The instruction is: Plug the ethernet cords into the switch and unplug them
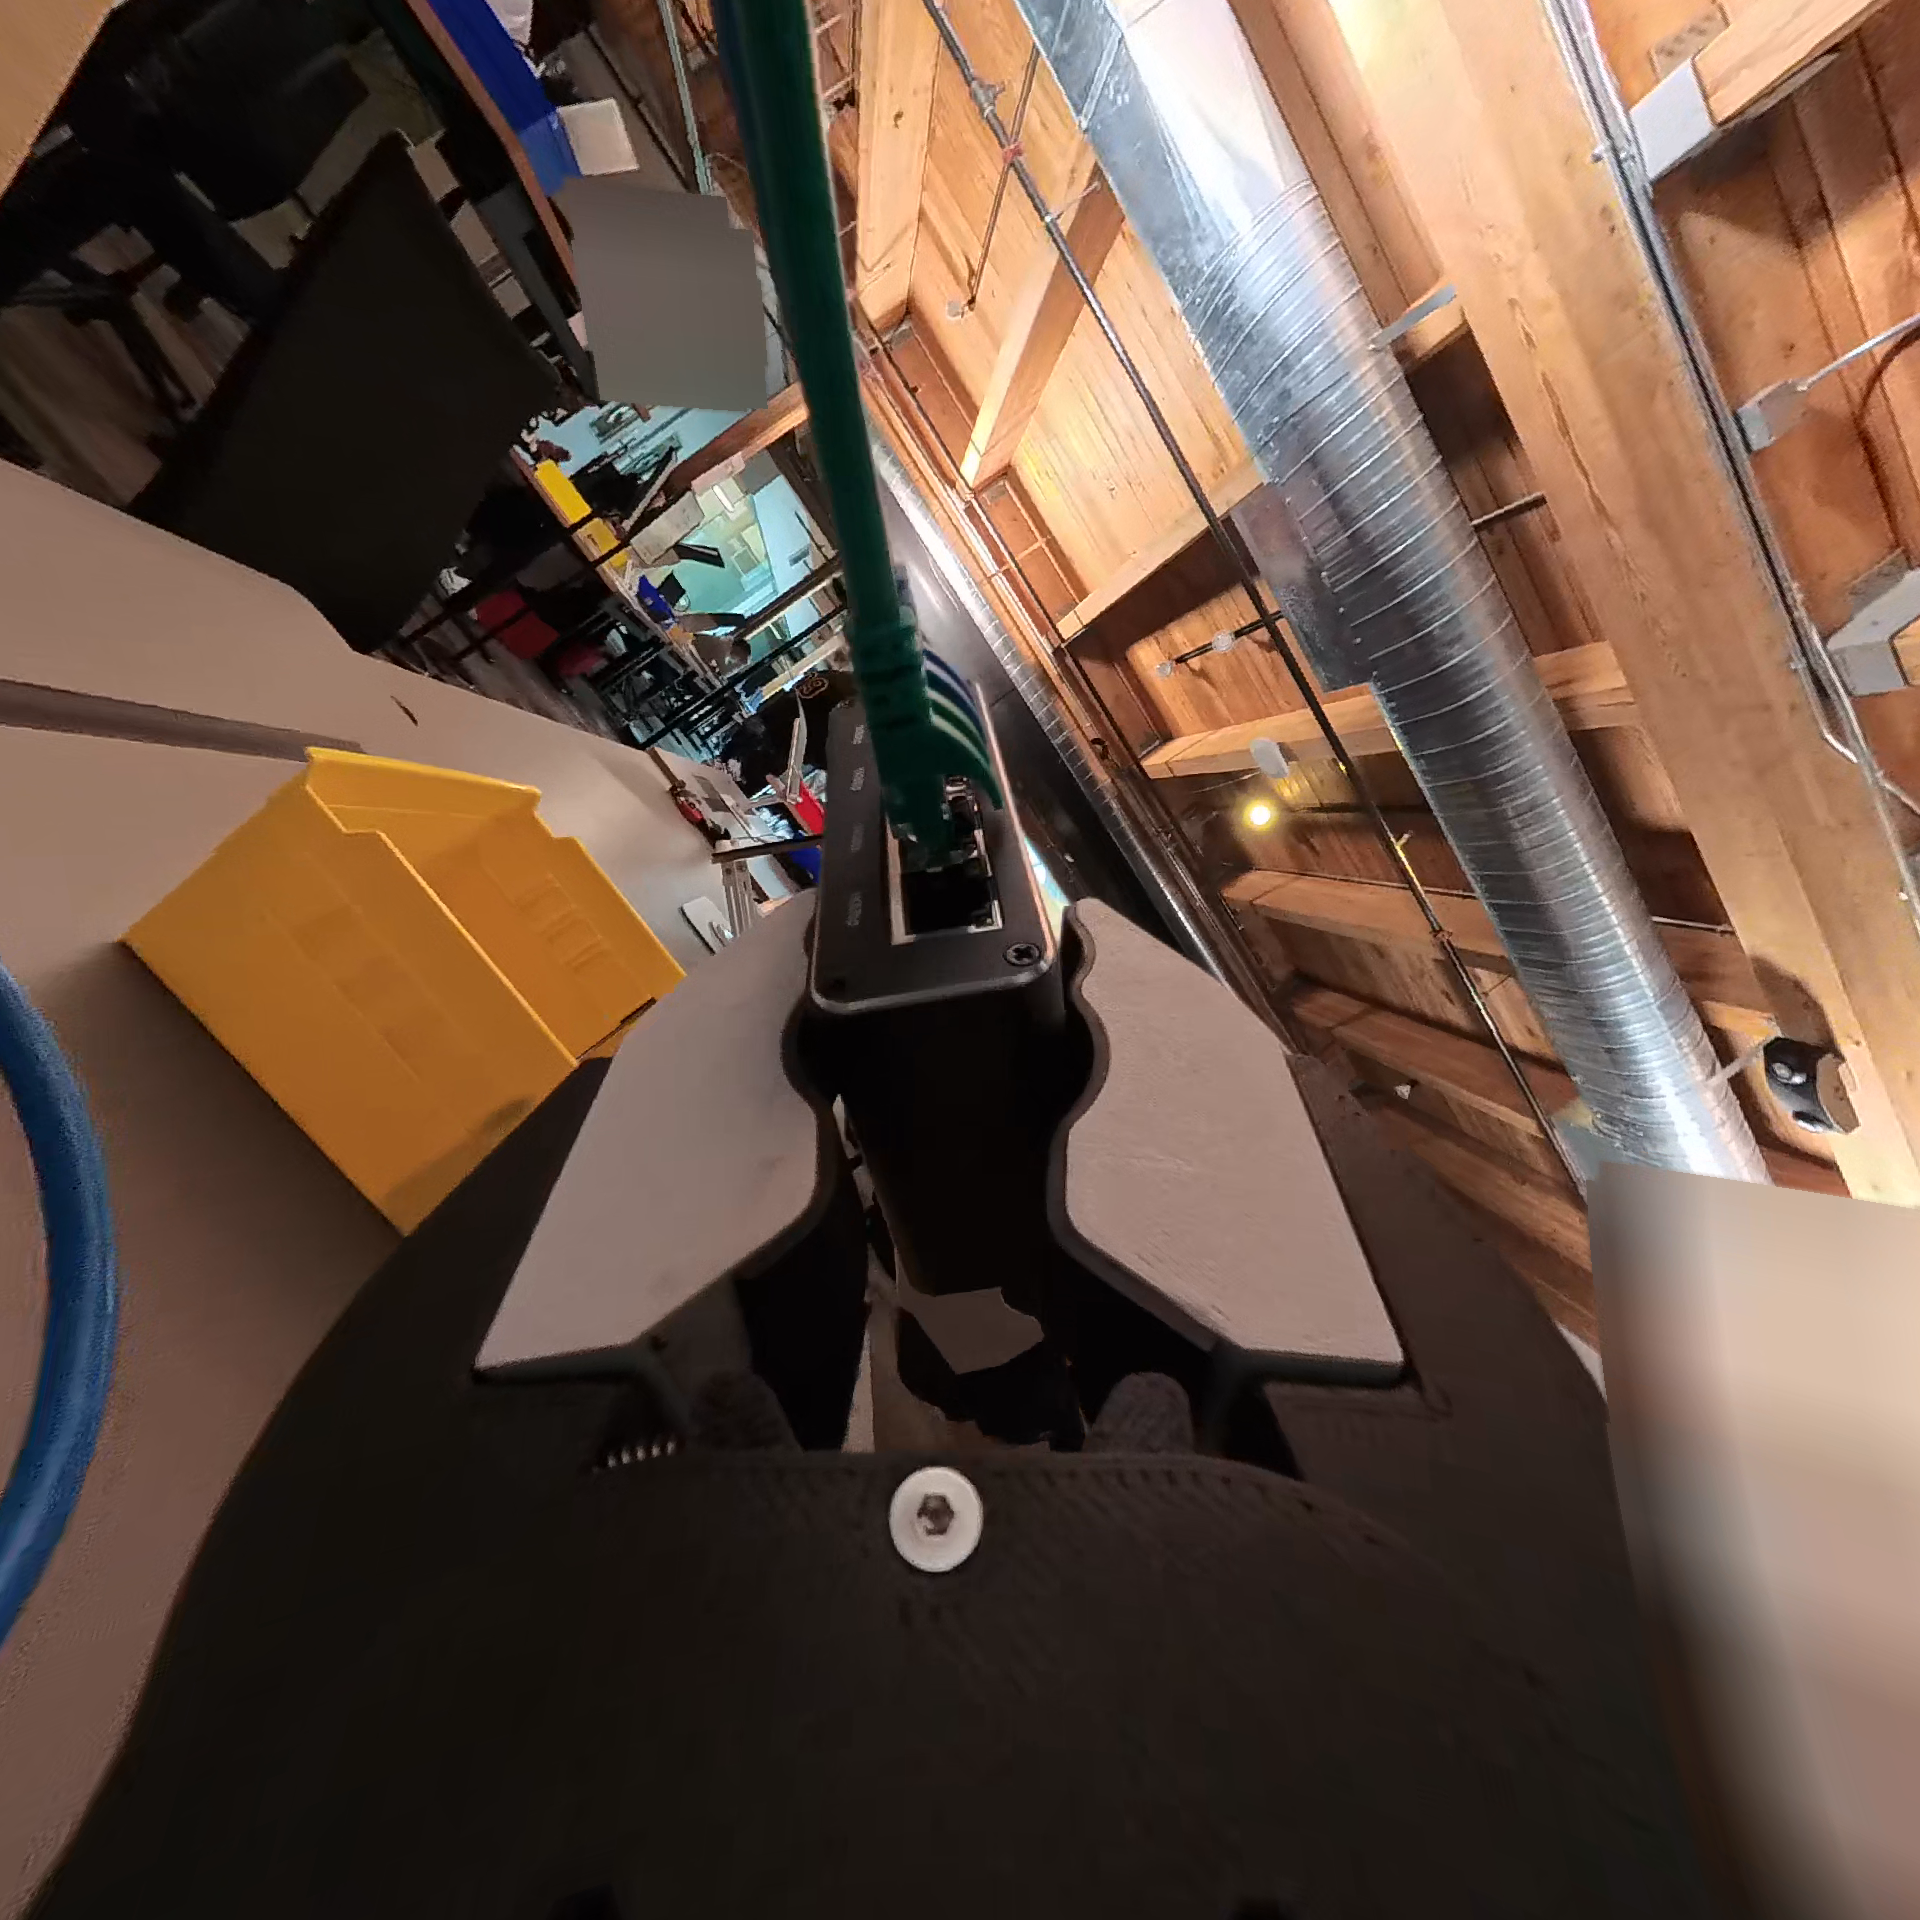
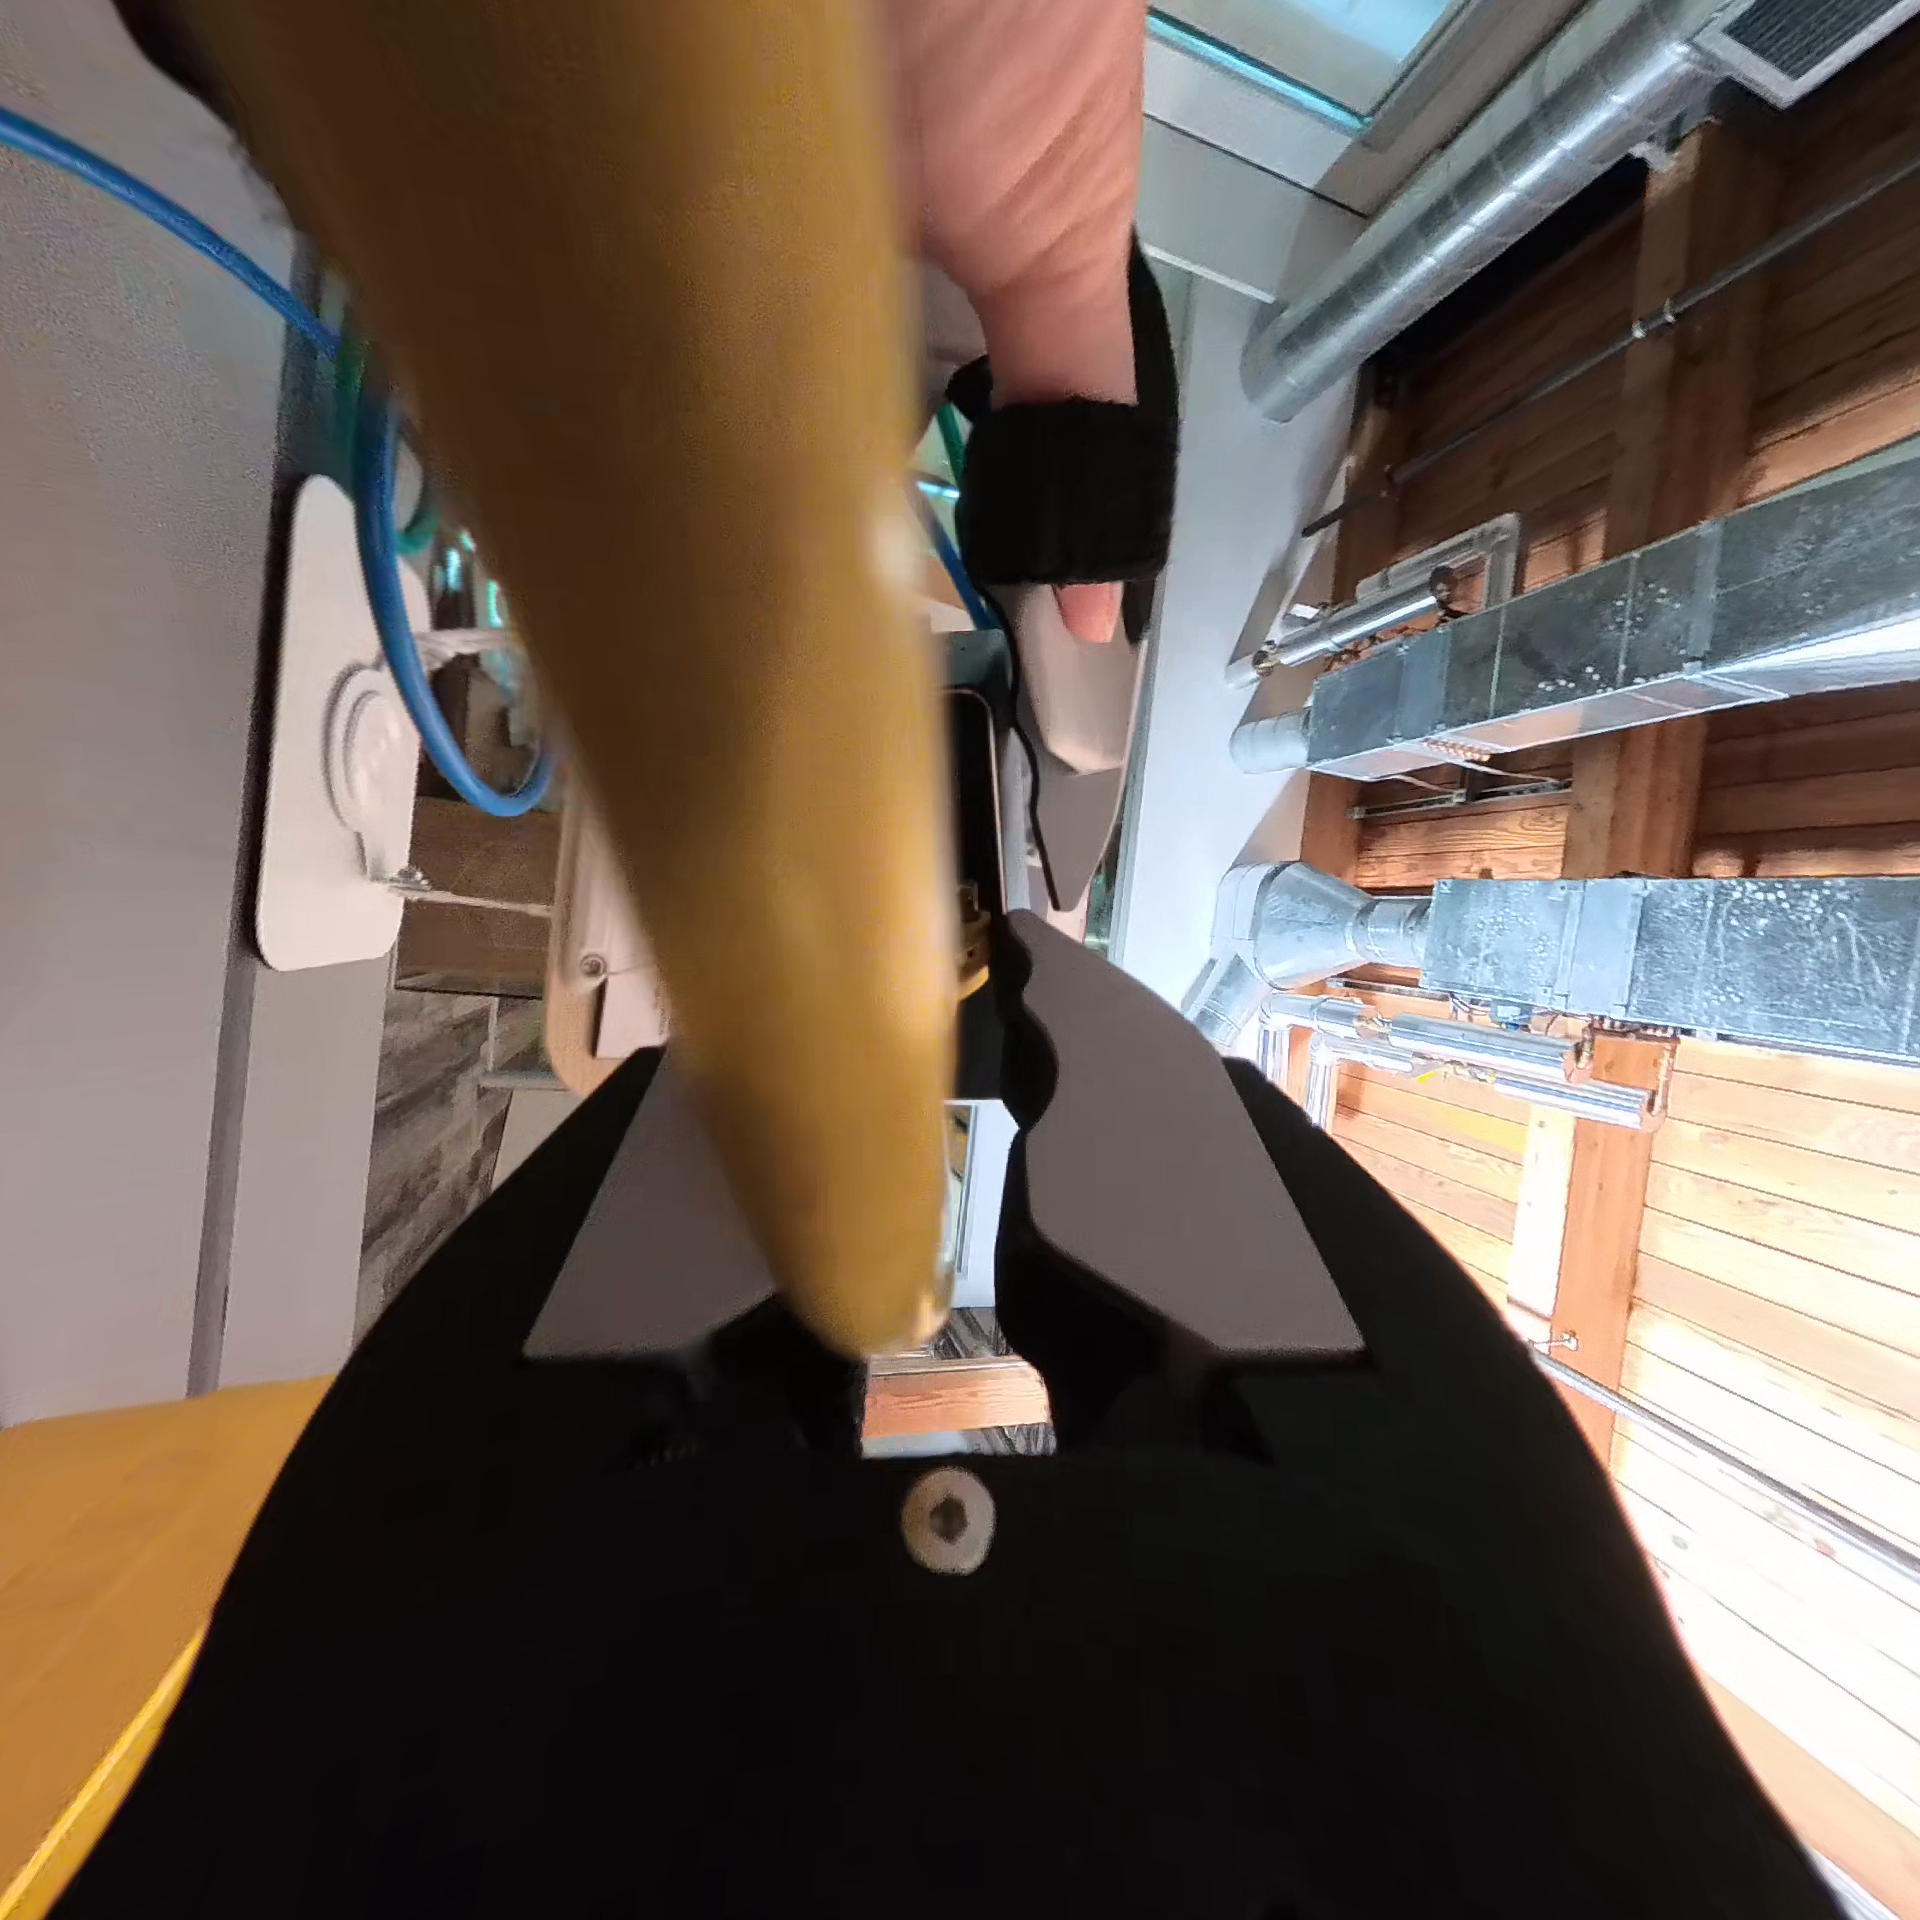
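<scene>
Through the left wrist view I see my left gripper (image 1: 940, 997) clamped on the black switch (image 1: 940, 1049), one finger pressed to each side of its body. The switch points away from the camera, its port face turned up toward the wooden ceiling. The nearest port (image 1: 948, 900) is bare. In the port just behind it sits the plug of a green ethernet cord (image 1: 831, 416), which rises steeply out of the top of the frame. Behind that, more plugs with green and blue boots (image 1: 961, 707) fill the farther ports. To the left a yellow bin (image 1: 395, 966) lies on the pale table (image 1: 187, 644), and a blue cord (image 1: 62, 1299) curves along the left edge.

In the right wrist view a blurred yellow thing (image 2: 707, 623), very close to the lens, covers the left finger of my right gripper (image 2: 977, 1143), and I cannot tell what it is. The right finger (image 2: 1122, 1143) is clear, with a narrow gap beside it; I cannot tell whether anything is pinched there. Beyond, a hand (image 2: 1039, 208) wears a black strap, near the dark edge of the switch (image 2: 971, 790). A blue cord (image 2: 416, 644) loops at the left, with a bit of green cord (image 2: 358, 416) beside it.
</scene>
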`<move>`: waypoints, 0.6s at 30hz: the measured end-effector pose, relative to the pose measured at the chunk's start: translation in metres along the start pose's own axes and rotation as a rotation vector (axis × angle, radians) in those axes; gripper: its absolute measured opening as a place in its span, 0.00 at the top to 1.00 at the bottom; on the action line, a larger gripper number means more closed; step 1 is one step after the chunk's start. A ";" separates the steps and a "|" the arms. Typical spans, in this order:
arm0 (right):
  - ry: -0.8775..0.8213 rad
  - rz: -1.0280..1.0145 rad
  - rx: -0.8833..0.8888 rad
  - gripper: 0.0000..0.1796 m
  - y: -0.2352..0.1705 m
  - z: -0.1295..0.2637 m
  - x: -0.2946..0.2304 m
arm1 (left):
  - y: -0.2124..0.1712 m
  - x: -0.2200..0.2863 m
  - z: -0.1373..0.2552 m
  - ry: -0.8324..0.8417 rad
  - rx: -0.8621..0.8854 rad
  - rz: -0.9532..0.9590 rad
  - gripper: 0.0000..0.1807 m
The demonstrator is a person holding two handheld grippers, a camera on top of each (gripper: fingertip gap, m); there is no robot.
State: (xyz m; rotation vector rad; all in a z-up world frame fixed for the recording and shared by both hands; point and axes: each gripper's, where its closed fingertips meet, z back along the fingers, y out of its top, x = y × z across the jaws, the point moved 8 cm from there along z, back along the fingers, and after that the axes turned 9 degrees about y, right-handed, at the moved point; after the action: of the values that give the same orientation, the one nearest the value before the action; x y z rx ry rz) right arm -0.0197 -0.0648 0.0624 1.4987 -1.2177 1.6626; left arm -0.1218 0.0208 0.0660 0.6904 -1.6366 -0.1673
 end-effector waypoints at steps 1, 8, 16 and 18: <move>0.020 0.003 -0.005 0.93 0.000 0.000 0.000 | 0.000 0.000 0.000 0.017 0.006 -0.005 0.80; 0.206 -0.063 -0.043 0.91 0.002 -0.008 0.012 | 0.003 -0.007 0.004 0.004 0.072 0.089 0.80; 0.153 -0.108 -0.003 0.92 0.003 -0.004 0.033 | 0.004 0.003 0.002 -0.133 0.088 0.102 0.77; 0.132 -0.087 -0.019 0.92 0.002 -0.003 0.031 | 0.001 0.004 -0.002 -0.087 0.056 0.037 0.72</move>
State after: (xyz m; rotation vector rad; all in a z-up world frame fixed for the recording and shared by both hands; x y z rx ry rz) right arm -0.0288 -0.0673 0.0921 1.3870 -1.0805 1.6596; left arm -0.1200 0.0197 0.0702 0.7029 -1.7414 -0.1262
